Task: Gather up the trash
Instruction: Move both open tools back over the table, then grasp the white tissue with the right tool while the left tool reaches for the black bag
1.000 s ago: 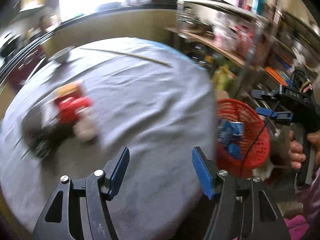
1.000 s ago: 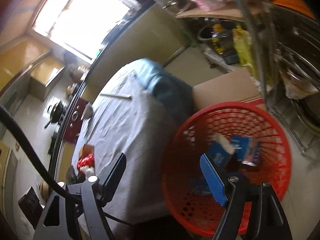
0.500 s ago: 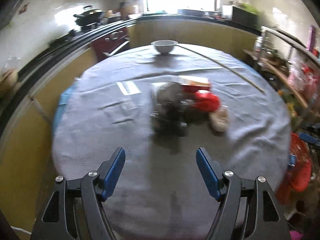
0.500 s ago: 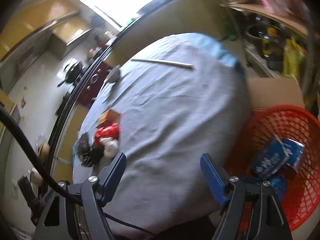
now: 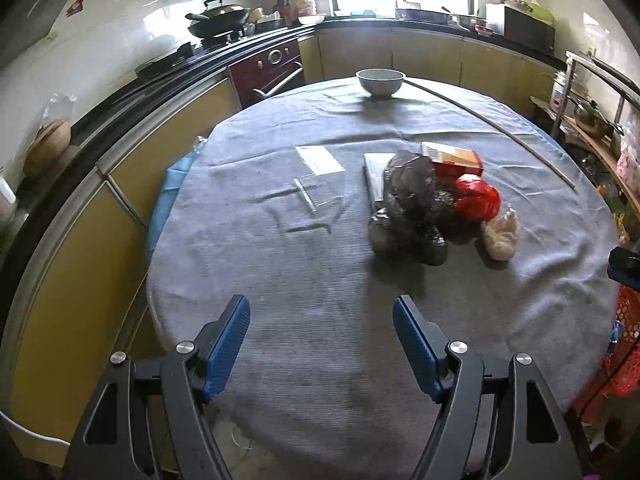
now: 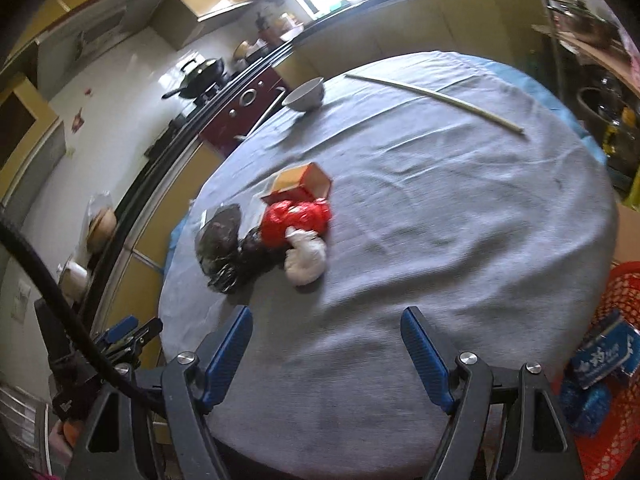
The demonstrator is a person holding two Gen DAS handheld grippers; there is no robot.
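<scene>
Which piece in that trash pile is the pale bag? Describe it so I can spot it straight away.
Start at the round table with the grey cloth and find the cluster of trash near its middle. The pale bag lies at the pile's near right edge, just below the red bag and right of the dark crumpled bag. It is the only whitish, small, knotted lump there.

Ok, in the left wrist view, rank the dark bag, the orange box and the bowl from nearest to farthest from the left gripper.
1. Dark bag: nearest the left gripper, mid-table, slightly right of it.
2. Orange box: just behind the bag, further right.
3. Bowl: farthest, at the table's far edge.
</scene>
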